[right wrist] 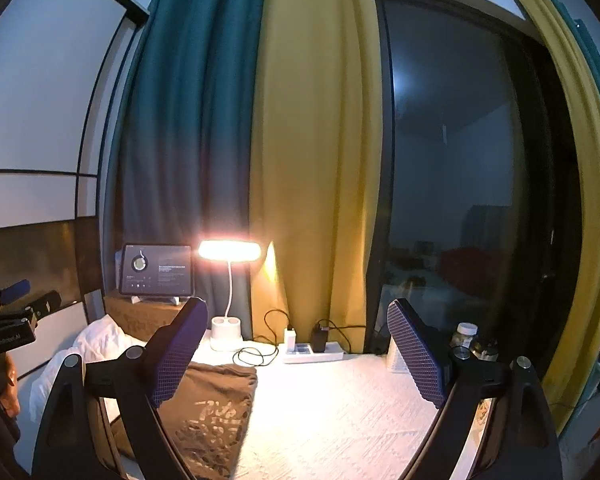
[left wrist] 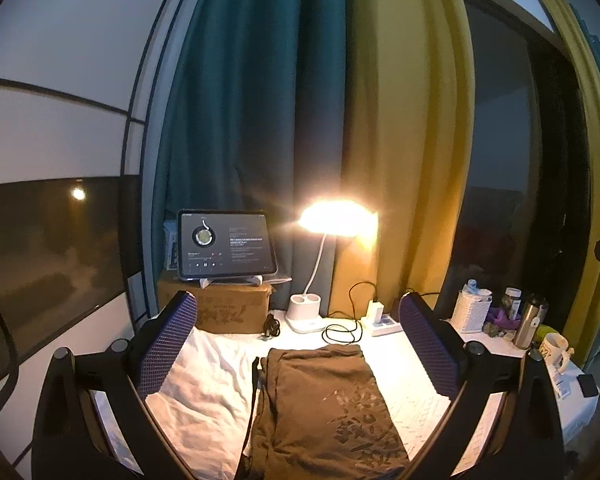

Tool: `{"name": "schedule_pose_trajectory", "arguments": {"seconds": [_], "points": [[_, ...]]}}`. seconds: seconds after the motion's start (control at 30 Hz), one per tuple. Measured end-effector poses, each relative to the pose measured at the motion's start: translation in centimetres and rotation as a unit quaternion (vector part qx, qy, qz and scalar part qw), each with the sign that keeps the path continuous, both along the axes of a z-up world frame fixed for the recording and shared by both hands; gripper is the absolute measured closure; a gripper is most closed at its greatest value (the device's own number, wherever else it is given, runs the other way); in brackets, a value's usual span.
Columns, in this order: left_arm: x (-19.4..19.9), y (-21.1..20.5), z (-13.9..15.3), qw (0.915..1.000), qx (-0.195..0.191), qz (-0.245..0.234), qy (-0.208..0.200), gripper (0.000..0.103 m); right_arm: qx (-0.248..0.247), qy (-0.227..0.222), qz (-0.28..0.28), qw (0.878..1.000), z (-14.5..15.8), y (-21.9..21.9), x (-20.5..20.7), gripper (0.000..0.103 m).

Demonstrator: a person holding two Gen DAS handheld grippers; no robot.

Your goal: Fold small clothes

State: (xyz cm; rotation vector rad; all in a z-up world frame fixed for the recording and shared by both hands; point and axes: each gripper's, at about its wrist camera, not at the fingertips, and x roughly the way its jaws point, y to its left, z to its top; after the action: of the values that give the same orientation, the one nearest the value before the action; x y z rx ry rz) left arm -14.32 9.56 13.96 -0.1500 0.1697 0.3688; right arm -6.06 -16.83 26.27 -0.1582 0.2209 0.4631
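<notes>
A brown printed garment (left wrist: 324, 408) lies folded into a long strip on the white-covered table (left wrist: 416, 396). My left gripper (left wrist: 300, 340) hovers above it, open wide, its blue-padded fingers (left wrist: 168, 344) either side of the cloth and apart from it. In the right wrist view the same garment (right wrist: 212, 408) lies at lower left. My right gripper (right wrist: 296, 356) is open too, held over bare white cloth to the garment's right, with its left finger (right wrist: 176, 356) in front of the garment's edge. Nothing sits between either pair of fingers.
At the back stand a lit desk lamp (left wrist: 336, 220), a tablet (left wrist: 226, 246) on a cardboard box (left wrist: 232, 308), a power strip (left wrist: 382, 322) with black cables (left wrist: 344, 328). A mug (left wrist: 554, 350), flask (left wrist: 530, 320) and jars crowd the right edge. A white pillow (left wrist: 204, 388) lies left. Curtains hang behind.
</notes>
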Motion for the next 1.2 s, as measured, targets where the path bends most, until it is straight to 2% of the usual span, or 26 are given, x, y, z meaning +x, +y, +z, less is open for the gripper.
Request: {"name": "schedule_pose_trajectory", "arguments": {"seconds": [0.33, 1.2], "points": [[0.7, 0.2, -0.7, 0.9998, -0.005, -0.005, 0.016, 0.003, -0.012, 0.035, -0.002, 0.999, -1.8, 0.6, 1.8, 0.011], [1.2, -0.3, -1.1, 0.9996, -0.007, -0.011, 0.024, 0.003, -0.017, 0.041, -0.012, 0.999, -2.6, -0.1, 2.3, 0.011]]}}
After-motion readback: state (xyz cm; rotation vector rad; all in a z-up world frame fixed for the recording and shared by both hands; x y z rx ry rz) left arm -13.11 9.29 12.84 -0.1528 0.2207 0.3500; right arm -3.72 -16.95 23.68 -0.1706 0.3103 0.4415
